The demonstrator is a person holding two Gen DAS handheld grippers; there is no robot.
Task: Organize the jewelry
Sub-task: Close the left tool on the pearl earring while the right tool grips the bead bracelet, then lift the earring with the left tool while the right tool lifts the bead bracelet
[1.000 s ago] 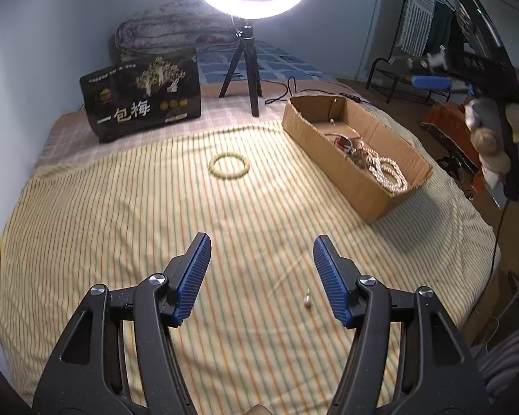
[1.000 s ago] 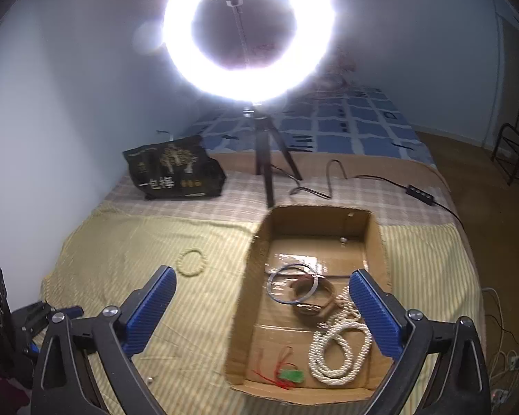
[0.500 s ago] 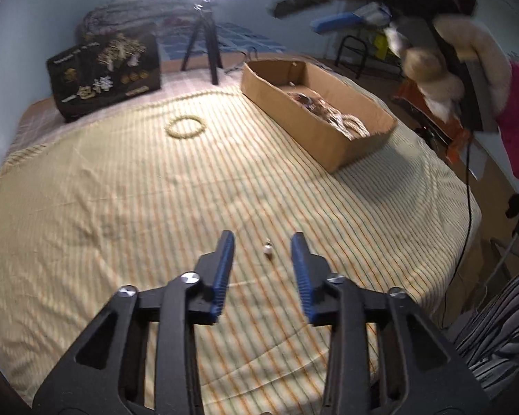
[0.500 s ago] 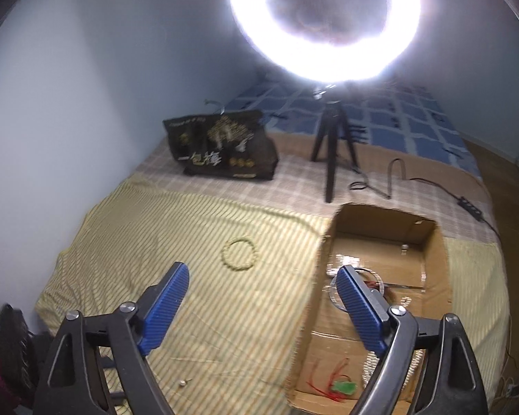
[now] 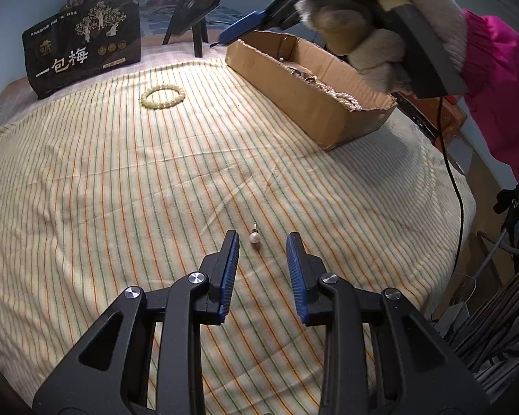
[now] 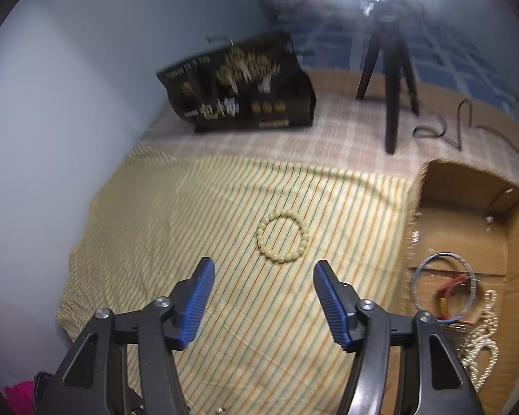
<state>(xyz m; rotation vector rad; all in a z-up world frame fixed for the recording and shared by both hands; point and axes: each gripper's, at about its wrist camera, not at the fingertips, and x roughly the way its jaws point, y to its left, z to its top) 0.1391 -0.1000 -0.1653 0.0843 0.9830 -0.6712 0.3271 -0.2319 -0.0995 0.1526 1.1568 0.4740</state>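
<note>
A small pearl earring lies on the striped cloth, just ahead of and between the tips of my left gripper, which is open and low over the cloth. A cream bead bracelet lies farther back; in the right wrist view the bracelet is just ahead of my open, empty right gripper. A cardboard box on the right holds several jewelry pieces: a metal bangle and a pearl necklace. The right gripper also shows above the box in the left wrist view.
A black snack bag stands at the back left. A ring-light tripod stands behind the cloth with a cable trailing right. The bed edge drops off on the right beyond the box.
My left gripper lowered toward the earring and narrowed its opening around it. My right gripper swung left from over the box to the bracelet and came lower.
</note>
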